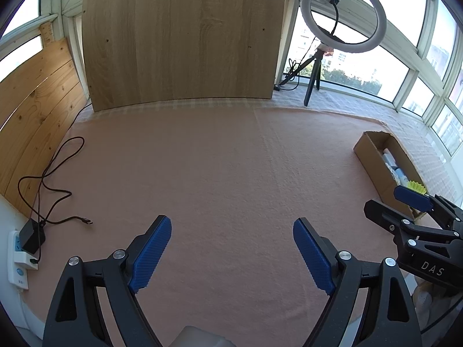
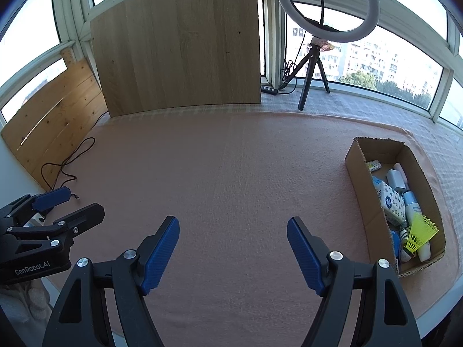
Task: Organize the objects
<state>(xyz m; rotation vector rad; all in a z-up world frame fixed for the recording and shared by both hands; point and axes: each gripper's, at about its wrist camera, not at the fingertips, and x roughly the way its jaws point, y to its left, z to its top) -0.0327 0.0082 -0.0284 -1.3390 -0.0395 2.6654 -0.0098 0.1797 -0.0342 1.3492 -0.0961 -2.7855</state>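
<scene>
the main risk is a clumsy reach into the crowded brown cardboard box (image 2: 358, 173): wide tongs could snag its wall or crush the yellow plastic shuttlecock (image 2: 419, 231) among the bottles and packets. the left tongs (image 1: 231, 231) and right tongs (image 2: 233, 230) both stand open and empty over the pink cloth-covered worktop (image 2: 231, 159). the box lies at about three o'clock from the right tongs, well apart.

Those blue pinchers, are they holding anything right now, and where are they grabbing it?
Nothing is held. The left gripper and the right gripper both stand open with only the pink cloth showing between their fingers. The items sit in the cardboard box.
</scene>
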